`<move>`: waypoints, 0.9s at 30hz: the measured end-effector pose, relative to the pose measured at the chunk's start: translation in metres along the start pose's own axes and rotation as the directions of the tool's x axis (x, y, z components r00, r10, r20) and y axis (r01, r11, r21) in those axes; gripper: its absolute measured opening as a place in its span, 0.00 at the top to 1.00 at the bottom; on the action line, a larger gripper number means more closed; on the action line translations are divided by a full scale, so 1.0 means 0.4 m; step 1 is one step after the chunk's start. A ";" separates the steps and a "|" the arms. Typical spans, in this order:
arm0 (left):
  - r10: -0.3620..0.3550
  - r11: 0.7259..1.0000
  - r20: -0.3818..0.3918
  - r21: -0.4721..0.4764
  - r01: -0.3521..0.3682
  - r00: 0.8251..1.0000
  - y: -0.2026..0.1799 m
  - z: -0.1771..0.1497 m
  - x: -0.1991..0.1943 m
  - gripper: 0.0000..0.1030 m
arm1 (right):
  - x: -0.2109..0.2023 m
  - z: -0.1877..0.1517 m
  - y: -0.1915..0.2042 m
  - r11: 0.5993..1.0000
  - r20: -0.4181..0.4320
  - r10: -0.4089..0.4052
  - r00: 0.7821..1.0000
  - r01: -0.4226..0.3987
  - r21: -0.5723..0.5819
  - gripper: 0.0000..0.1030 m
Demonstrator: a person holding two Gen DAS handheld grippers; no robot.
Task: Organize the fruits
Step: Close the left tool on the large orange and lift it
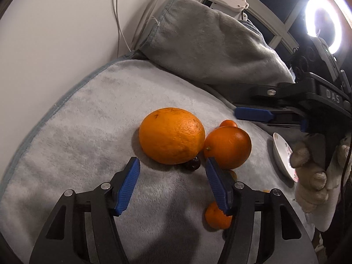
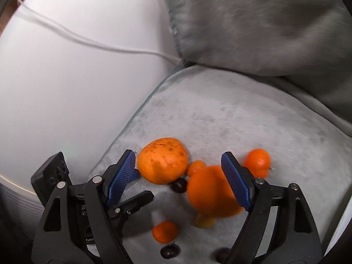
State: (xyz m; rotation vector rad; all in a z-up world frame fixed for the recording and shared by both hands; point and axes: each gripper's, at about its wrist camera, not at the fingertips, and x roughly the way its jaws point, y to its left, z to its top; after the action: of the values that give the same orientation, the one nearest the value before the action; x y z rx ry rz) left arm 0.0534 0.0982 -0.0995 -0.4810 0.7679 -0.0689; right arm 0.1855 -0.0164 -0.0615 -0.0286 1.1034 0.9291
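A large orange (image 1: 171,135) lies on a grey towel (image 1: 92,110), touching a medium orange (image 1: 228,146). A dark cherry (image 1: 193,164) sits under them. Small tangerines lie behind (image 1: 228,123) and below (image 1: 216,216) them. My left gripper (image 1: 171,167) is open just in front of the large orange. My right gripper (image 1: 253,113) shows at the right, held by a gloved hand. In the right wrist view my right gripper (image 2: 178,160) is open above the large orange (image 2: 162,160), the medium orange (image 2: 211,191), small tangerines (image 2: 257,161) (image 2: 165,231) and dark cherries (image 2: 179,184) (image 2: 169,250).
A white saucer (image 1: 282,156) lies at the towel's right edge by the gloved hand. A towel-covered bulky object (image 1: 209,37) rises behind. White cables (image 1: 118,11) hang on the wall. A ring light (image 1: 323,22) glares at top right.
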 end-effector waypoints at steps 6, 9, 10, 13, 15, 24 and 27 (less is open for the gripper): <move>-0.015 1.000 -0.003 -0.019 0.015 1.000 0.004 0.005 0.019 0.43 | 0.076 0.020 0.018 0.999 -0.088 0.032 0.996 -0.034 -0.014 0.22; -0.022 0.999 -0.013 -0.031 0.021 1.000 0.009 0.008 0.030 0.44 | 0.104 0.028 0.024 0.999 -0.114 0.044 0.993 -0.046 -0.018 0.22; -0.024 0.999 -0.015 -0.035 0.024 1.000 0.011 0.009 0.033 0.44 | 0.110 0.030 0.024 0.999 -0.121 0.047 0.991 -0.049 -0.017 0.22; -0.029 0.998 -0.023 -0.049 0.028 0.999 0.018 0.014 0.043 0.44 | 0.130 0.034 0.022 0.998 -0.145 0.054 0.988 -0.056 -0.011 0.22; -0.038 0.998 -0.025 -0.059 0.036 0.999 0.023 0.018 0.048 0.43 | 0.141 0.035 0.019 0.998 -0.157 0.062 0.986 -0.064 -0.004 0.22; -0.039 0.998 -0.024 -0.059 0.038 0.999 0.021 0.025 0.062 0.44 | 0.147 0.034 0.021 0.997 -0.181 0.064 0.981 -0.069 -0.018 0.33; -0.034 0.998 -0.026 -0.053 0.033 0.999 0.018 0.028 0.068 0.44 | 0.145 0.033 0.028 0.997 -0.185 0.059 0.981 -0.066 -0.032 0.36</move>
State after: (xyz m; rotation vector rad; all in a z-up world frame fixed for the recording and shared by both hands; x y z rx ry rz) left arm 0.0798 0.1026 -0.1135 -0.5444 0.7893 -0.0865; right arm 0.1954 0.0329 -0.0950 -0.1138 1.2630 1.0193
